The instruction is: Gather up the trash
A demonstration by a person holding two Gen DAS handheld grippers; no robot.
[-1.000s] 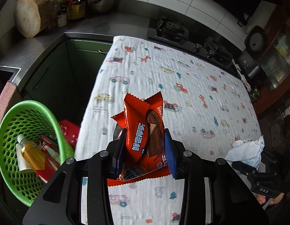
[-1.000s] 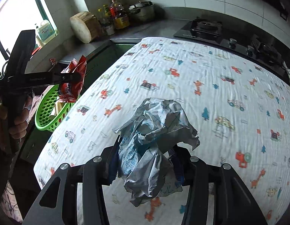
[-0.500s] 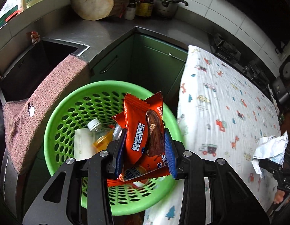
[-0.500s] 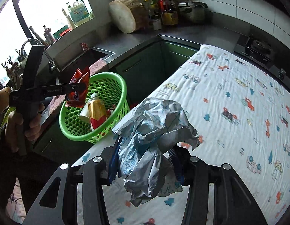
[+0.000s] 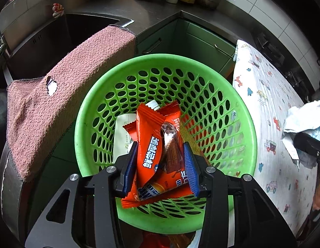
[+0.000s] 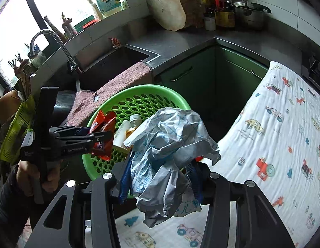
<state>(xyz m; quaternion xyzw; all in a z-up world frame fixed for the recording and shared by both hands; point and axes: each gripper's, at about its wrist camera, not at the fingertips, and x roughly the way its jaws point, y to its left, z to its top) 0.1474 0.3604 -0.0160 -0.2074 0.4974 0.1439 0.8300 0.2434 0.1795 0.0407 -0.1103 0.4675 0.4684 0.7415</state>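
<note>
My left gripper (image 5: 161, 155) is shut on an orange snack wrapper (image 5: 157, 144) and holds it over the green perforated basket (image 5: 211, 95). The basket holds a small bottle (image 6: 133, 125) and a white packet (image 5: 121, 132). My right gripper (image 6: 160, 169) is shut on a crumpled white-blue paper wad (image 6: 170, 150), above the table's near-left corner, just right of the basket (image 6: 143, 97). The left gripper (image 6: 97, 138) with its wrapper (image 6: 103, 132) also shows in the right wrist view. The paper wad shows at the right edge of the left wrist view (image 5: 304, 117).
A pink towel (image 5: 62, 95) hangs over the sink edge left of the basket. The sink (image 6: 116, 62) and faucet (image 6: 56, 43) lie behind. The table with a cartoon-print cloth (image 6: 273, 134) is to the right. A wooden block (image 6: 168, 8), bottles and a pot (image 6: 248, 14) stand on the counter.
Both grippers have swung left from the table toward the basket. The left gripper now holds the wrapper right over the basket; the right one has come closer with the paper wad.
</note>
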